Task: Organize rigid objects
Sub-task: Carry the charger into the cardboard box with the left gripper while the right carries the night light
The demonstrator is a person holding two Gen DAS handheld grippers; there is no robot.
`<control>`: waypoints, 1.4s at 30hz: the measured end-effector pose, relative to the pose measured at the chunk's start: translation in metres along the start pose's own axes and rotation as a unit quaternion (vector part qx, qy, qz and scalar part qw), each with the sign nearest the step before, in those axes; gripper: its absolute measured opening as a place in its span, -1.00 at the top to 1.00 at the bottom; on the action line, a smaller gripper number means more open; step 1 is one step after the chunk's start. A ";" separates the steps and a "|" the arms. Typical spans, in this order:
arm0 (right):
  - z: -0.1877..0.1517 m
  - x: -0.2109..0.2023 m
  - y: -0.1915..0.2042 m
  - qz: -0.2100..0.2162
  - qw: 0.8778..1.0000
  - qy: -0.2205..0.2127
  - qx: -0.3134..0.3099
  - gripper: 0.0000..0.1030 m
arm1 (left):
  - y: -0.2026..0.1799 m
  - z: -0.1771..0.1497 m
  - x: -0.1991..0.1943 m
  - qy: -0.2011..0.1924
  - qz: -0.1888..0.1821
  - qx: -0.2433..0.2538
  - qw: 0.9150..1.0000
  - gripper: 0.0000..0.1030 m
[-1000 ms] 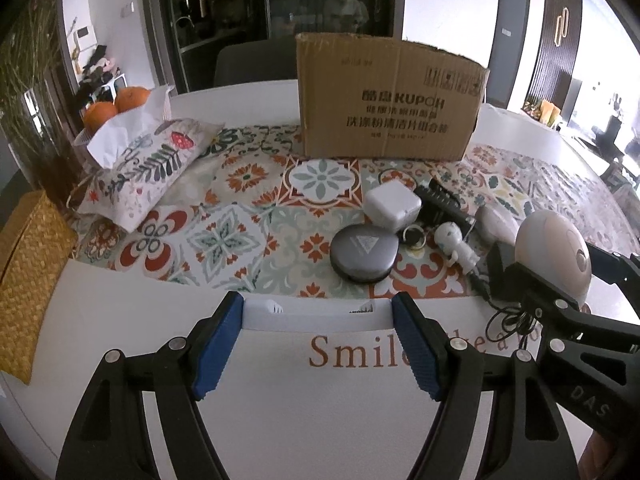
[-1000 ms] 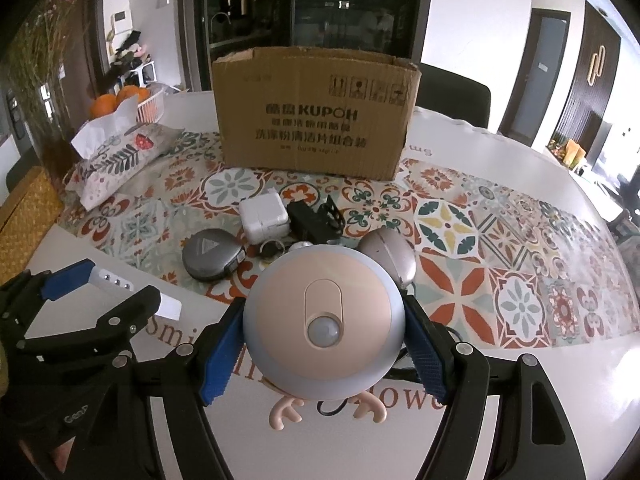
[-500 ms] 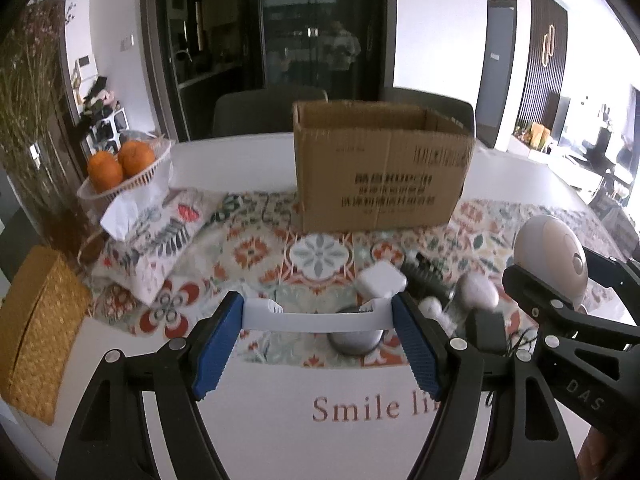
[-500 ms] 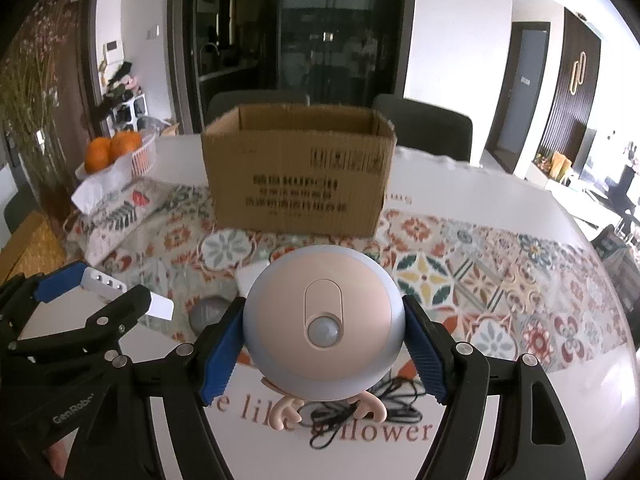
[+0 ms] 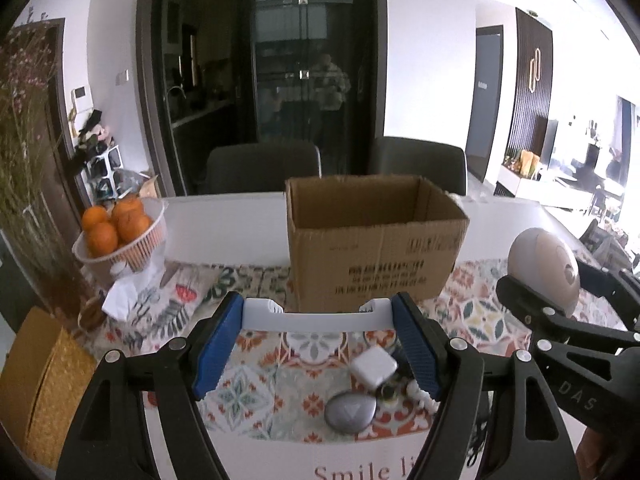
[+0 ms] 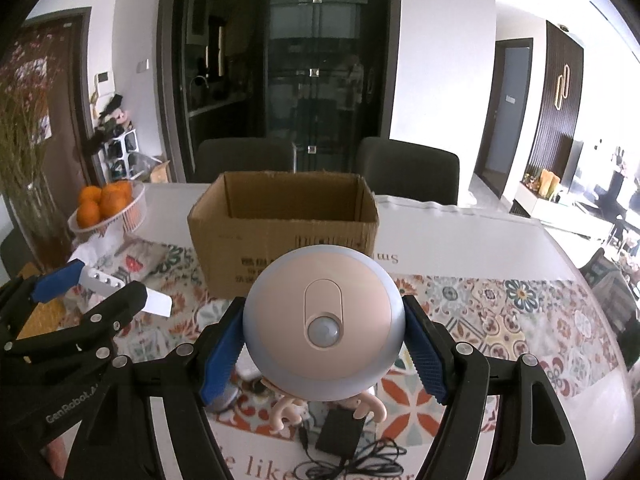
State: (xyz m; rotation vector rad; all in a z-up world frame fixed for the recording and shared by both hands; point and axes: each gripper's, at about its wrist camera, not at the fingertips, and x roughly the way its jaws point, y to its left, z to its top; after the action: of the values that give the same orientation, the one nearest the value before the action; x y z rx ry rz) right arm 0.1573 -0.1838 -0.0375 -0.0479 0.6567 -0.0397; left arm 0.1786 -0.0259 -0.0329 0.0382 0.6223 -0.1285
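Note:
My left gripper (image 5: 318,316) is shut on a flat white bar-shaped device (image 5: 316,317), held crosswise above the table. My right gripper (image 6: 322,330) is shut on a round pink-and-silver sensor light (image 6: 323,320) with small antler feet; it also shows in the left wrist view (image 5: 544,268). An open empty cardboard box (image 5: 374,240) stands ahead on the patterned cloth, also in the right wrist view (image 6: 280,224). Below lie a white charger cube (image 5: 374,367), a grey round disc (image 5: 351,408) and a black adapter with cable (image 6: 340,428).
A basket of oranges (image 5: 120,232) and a floral tissue pouch (image 5: 160,300) sit at the left. A woven yellow box (image 5: 40,384) is at the near left. Dried flowers (image 5: 28,160) stand far left. Two dark chairs (image 5: 264,168) are behind the table.
Both grippers have risen with their loads and now look over the box rim into its inside. The loose items on the cloth have dropped lower in both views.

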 end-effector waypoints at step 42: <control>0.134 0.173 -0.052 0.034 0.988 0.132 0.068 -0.45 | -0.016 0.134 0.172 0.137 -0.054 0.010 0.989 -0.47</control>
State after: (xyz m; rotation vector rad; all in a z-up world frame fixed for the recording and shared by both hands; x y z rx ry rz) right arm 0.3751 -0.2402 -0.0345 0.1129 0.9187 -0.0259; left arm 0.3923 -0.0705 -0.0243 0.0419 0.8980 -0.2368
